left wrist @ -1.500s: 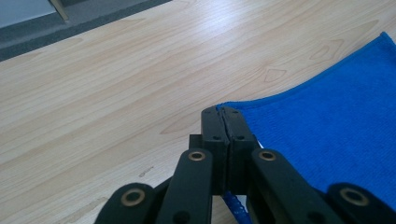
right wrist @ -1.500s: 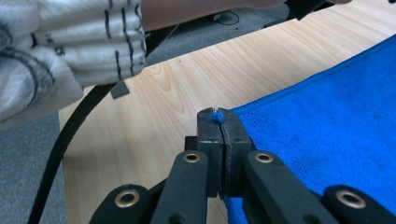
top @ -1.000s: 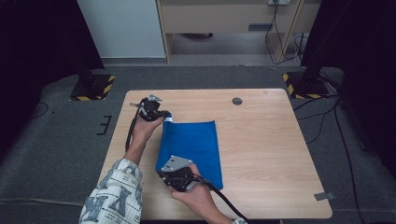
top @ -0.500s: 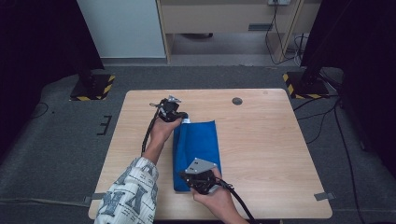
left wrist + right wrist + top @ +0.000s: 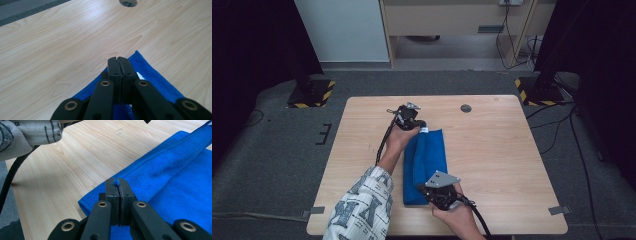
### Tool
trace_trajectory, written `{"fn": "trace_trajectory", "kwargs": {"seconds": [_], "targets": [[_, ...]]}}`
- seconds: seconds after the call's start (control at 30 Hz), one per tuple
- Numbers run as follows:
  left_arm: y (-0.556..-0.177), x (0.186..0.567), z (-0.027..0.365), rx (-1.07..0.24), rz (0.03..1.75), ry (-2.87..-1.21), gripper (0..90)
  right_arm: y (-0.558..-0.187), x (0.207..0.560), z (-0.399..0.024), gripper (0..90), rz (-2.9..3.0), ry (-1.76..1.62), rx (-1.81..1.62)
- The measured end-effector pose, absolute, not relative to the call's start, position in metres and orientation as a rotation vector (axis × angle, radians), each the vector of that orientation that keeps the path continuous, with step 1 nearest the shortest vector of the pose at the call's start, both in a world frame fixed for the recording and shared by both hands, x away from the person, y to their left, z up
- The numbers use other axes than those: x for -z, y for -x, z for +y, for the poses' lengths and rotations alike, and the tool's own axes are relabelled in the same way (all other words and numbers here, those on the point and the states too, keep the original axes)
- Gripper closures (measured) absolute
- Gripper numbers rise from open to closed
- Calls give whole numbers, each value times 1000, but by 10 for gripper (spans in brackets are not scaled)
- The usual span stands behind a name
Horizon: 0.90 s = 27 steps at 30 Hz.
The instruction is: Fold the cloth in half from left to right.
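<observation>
Blue towel (image 5: 426,165) on table (image 5: 502,150), left gripper (image 5: 117,60) pinching far corner, right gripper (image 5: 116,182) pinching near corner.

Bare tabletop (image 5: 502,150) open to the right of the blue cloth (image 5: 427,160), open strip to the cloth's left crossed by a patterned sleeve (image 5: 359,207) and trailing cable (image 5: 383,142), small round port (image 5: 466,108) (flush, no obstacle) beyond the cloth

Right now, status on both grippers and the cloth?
Left gripper shut on blue cloth, far corner. Right gripper shut on near corner. Cloth folded lengthwise on table. Nothing in the way.
</observation>
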State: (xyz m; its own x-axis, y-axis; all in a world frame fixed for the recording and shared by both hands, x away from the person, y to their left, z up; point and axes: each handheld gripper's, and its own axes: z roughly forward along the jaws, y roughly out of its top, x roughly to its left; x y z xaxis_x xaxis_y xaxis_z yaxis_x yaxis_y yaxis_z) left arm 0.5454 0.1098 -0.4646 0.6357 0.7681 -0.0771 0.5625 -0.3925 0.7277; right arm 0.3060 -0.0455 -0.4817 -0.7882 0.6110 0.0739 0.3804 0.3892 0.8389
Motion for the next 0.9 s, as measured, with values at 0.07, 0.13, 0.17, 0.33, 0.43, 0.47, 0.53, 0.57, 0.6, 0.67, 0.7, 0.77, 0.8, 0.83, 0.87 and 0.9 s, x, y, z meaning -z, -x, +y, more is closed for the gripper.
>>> {"fn": "trace_trajectory", "kwargs": {"seconds": [0.07, 0.13, 0.17, 0.33, 0.43, 0.47, 0.53, 0.57, 0.6, 0.67, 0.7, 0.77, 0.8, 0.83, 0.87, 0.9], "targets": [[-545, 465, 104, -345, 1027, -2110, 892, -306, 482, -48, 888, 2404, -884, -1348], [-545, 466, 101, -344, 1022, -2115, 892, -305, 483, -51, 888, 2395, -894, -1351], [-546, 466, 99, -342, 1020, -2121, 892, -305, 484, -52, 888, 2394, -902, -1350], [-547, 470, 93, -338, 1018, -2135, 892, -304, 489, -59, 887, 2398, -921, -1331], [-548, 472, 91, -336, 1025, -2133, 892, -305, 489, -60, 886, 2398, -929, -1328], [-549, 472, 91, -338, 1024, -2136, 892, -305, 489, -61, 886, 2398, -927, -1326], [-549, 472, 90, -339, 1026, -2131, 892, -305, 488, -62, 886, 2395, -930, -1328], [-549, 472, 90, -338, 1028, -2128, 892, -305, 488, -62, 886, 2396, -927, -1326], [-549, 473, 90, -338, 1027, -2129, 892, -305, 488, -63, 886, 2396, -926, -1325], [-550, 473, 90, -338, 1028, -2129, 892, -306, 488, -63, 885, 2399, -926, -1317], [-550, 472, 90, -339, 1029, -2128, 892, -306, 489, -63, 885, 2398, -927, -1314], [-549, 470, 90, -340, 1029, -2119, 892, -307, 488, -64, 885, 2394, -937, -1314], [-549, 469, 90, -343, 1027, -2115, 892, -308, 487, -65, 885, 2389, -932, -1315], [-549, 468, 90, -345, 1025, -2112, 892, -308, 486, -66, 885, 2386, -936, -1316], [-549, 467, 90, -346, 1026, -2106, 892, -309, 485, -67, 885, 2384, -937, -1313], [-549, 467, 90, -342, 1027, -2104, 892, -309, 485, -68, 885, 2388, -935, -1309]]}}
